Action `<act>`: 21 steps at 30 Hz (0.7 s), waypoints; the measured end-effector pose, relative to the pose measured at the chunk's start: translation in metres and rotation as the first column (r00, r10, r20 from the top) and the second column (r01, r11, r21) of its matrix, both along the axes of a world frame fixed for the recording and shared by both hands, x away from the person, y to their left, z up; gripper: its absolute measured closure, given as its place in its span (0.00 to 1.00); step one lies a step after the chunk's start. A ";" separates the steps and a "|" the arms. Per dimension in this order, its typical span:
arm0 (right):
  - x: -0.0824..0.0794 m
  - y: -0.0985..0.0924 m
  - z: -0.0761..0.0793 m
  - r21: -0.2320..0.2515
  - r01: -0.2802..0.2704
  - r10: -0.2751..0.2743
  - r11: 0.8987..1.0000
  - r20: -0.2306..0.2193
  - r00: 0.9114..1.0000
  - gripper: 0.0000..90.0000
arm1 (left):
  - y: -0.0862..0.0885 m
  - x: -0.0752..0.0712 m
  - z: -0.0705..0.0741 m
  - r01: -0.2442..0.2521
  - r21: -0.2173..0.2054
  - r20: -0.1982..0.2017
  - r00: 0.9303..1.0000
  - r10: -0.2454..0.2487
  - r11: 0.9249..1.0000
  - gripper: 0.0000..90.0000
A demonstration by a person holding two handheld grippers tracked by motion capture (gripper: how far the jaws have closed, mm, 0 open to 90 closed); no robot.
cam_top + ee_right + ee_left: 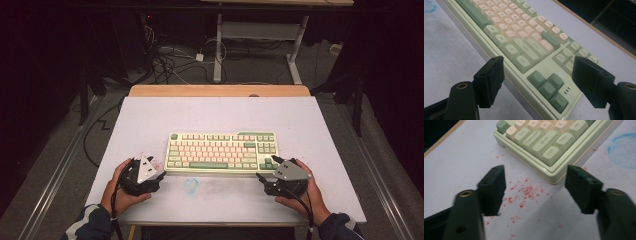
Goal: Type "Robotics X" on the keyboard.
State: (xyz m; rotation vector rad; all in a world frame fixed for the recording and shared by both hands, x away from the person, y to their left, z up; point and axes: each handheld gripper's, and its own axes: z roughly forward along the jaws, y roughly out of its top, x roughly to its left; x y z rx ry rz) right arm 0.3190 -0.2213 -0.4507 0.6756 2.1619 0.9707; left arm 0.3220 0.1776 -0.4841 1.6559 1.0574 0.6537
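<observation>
Your keyboard (221, 152) sits mid-surface (150, 115). Both your left gripper (535, 188) and right gripper (537, 80) have fingers apart, holding nothing. Squeeze only the corners and it'll probably pivot, or you'll mash the keys (524, 61).

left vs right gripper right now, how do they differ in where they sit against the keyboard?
The left gripper sits at the keyboard's front-left corner, by Ctrl; the right gripper sits at its front-right corner, by the arrow keys. In its own view the left gripper's jaws stop short of the corner, over red specks on the table; the right gripper's jaws straddle the corner, one beside the front edge. Both are open, gripping nothing.
</observation>
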 end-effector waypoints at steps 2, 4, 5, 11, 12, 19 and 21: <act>-0.001 0.001 0.000 -0.001 -0.003 0.003 1.000 -0.002 1.000 0.30 | 0.002 0.002 0.001 -0.008 -0.018 -0.020 1.000 0.008 1.000 0.53; -0.002 0.001 -0.001 -0.005 -0.005 0.005 1.000 0.001 1.000 0.30 | 0.004 0.003 0.003 -0.007 -0.035 -0.042 0.999 0.006 0.999 0.65; -0.002 0.001 -0.001 -0.006 -0.006 0.006 1.000 0.001 1.000 0.30 | 0.004 0.004 0.005 -0.006 -0.044 -0.050 0.999 0.004 0.999 0.71; -0.004 -0.001 -0.002 -0.015 -0.003 0.003 1.000 0.003 1.000 0.30 | 0.001 0.007 0.010 0.027 -0.061 -0.074 0.997 -0.032 0.998 0.97; -0.004 -0.001 -0.003 -0.017 -0.005 0.005 1.000 0.005 1.000 0.30 | 0.000 0.008 0.011 0.032 -0.063 -0.078 0.996 -0.037 0.998 0.97; -0.006 -0.001 -0.005 -0.029 -0.007 0.008 1.000 0.002 1.000 0.30 | -0.011 0.018 0.022 0.068 -0.105 -0.089 0.993 -0.078 0.992 0.97; -0.006 -0.001 -0.006 -0.033 -0.008 0.008 0.999 -0.002 1.000 0.30 | -0.017 0.022 0.025 0.080 -0.116 -0.096 0.991 -0.091 0.990 0.97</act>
